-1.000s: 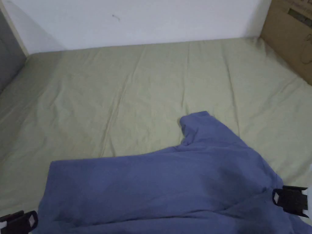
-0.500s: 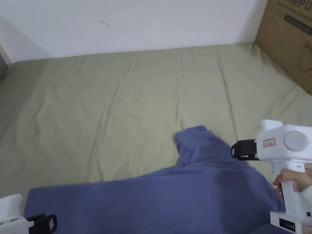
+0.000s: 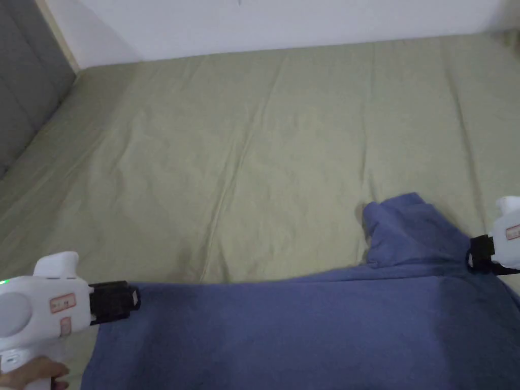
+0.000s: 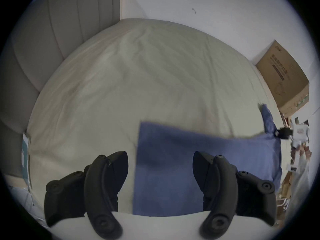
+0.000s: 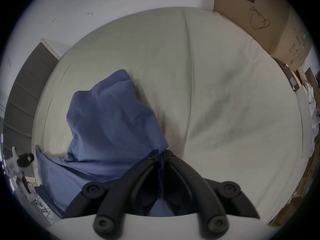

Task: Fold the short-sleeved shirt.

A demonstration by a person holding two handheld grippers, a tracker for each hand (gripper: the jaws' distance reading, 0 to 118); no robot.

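Note:
A blue short-sleeved shirt (image 3: 304, 330) lies spread across the near part of a pale green bed sheet (image 3: 254, 152), with one sleeve (image 3: 401, 223) pointing away from me. My left gripper (image 3: 134, 298) hovers at the shirt's far left corner. In the left gripper view it (image 4: 159, 155) stands wide open, and the shirt's left edge (image 4: 173, 165) lies between the jaws, untouched. My right gripper (image 3: 471, 254) sits at the base of the sleeve. In the right gripper view it (image 5: 161, 152) is shut on a pinch of the blue shirt (image 5: 110, 119).
A grey padded headboard (image 3: 25, 101) borders the bed on the left and a white wall (image 3: 304, 20) runs along the back. A large cardboard box (image 5: 263, 18) stands at the bed's far right corner. The far half of the sheet is bare.
The right gripper went from the shirt's near right side up to the base of the sleeve. The left gripper rose along the left edge to the far corner. The head camera swung left.

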